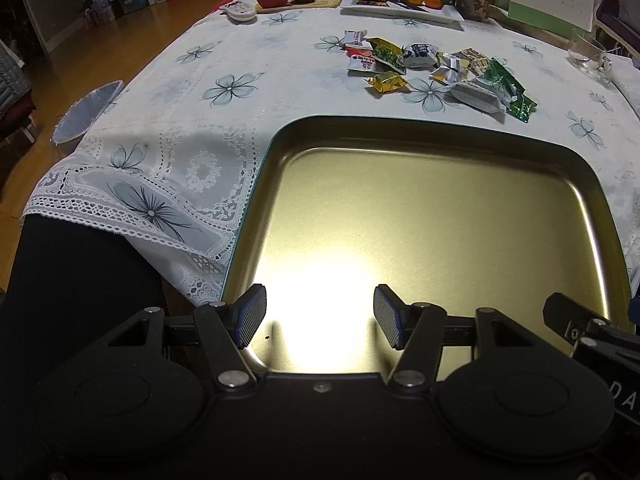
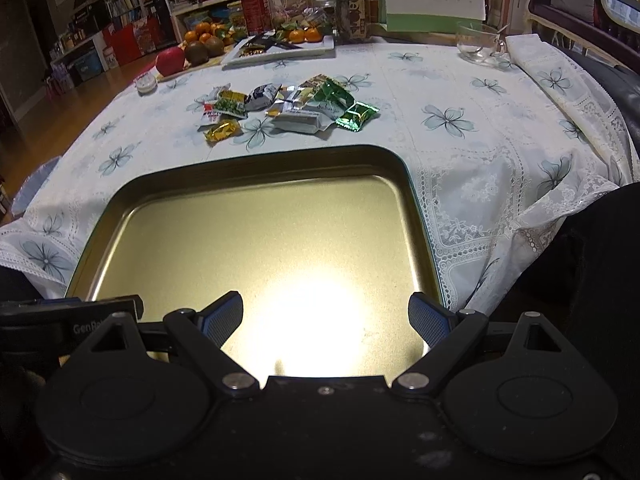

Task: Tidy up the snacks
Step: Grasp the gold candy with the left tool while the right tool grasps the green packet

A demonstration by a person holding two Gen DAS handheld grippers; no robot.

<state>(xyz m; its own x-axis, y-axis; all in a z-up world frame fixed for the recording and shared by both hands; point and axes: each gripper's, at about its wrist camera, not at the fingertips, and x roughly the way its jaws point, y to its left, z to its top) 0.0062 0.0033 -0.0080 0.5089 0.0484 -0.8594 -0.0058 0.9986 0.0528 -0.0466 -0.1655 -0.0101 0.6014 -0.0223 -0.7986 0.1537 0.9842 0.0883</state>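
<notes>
Two empty grippers over a gold tray

The left gripper [image 1: 320,316] and right gripper [image 2: 325,320] are both wide apart above the tray [image 1: 600,216]; the snacks [image 1: 436,70] lie past its far edge on the tablecloth [image 1: 240,128]

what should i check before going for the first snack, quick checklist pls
1. Left gripper open and holding nothing: ok.
2. Right gripper open and holding nothing: ok.
3. Gold tray has room, nothing lying in it: ok.
4. Snack pile sits on the tablecloth beyond the tray's far rim, nothing between them: ok.
5. Wrappers overlap in the pile; the gold candy and green packet lie at its edges, easiest to single out: ok.
6. Glass cup stands well away from the pile: ok.
</notes>
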